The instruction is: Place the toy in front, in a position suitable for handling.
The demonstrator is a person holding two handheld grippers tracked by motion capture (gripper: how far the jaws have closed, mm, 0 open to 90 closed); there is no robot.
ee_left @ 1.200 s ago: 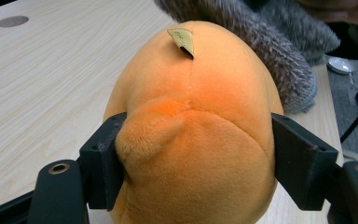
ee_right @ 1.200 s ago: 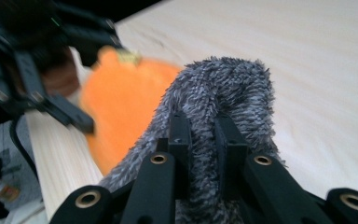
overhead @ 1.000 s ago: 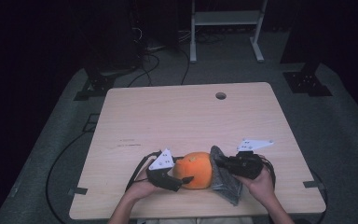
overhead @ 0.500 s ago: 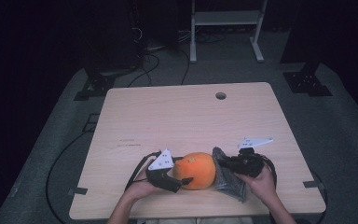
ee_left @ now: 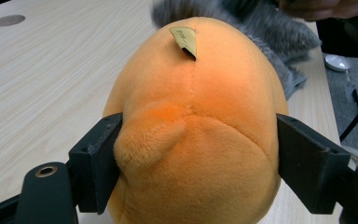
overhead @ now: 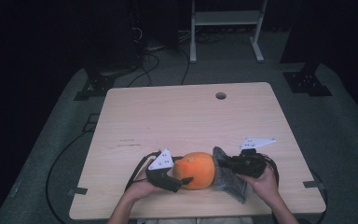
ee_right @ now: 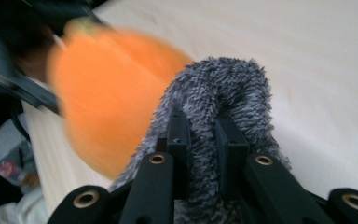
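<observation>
From the high view, a round orange plush toy [overhead: 196, 170] lies near the front edge of the pale wooden tabletop [overhead: 182, 116], between the left claw [overhead: 179, 183] and right claw [overhead: 223, 164], touching a fuzzy grey cloth [overhead: 230, 181].

The left gripper view adds a small yellowish tag [ee_left: 184, 40], writing unreadable; its jaws, just opening, flank the toy.

The right gripper view shows jaws pinching the cloth
</observation>
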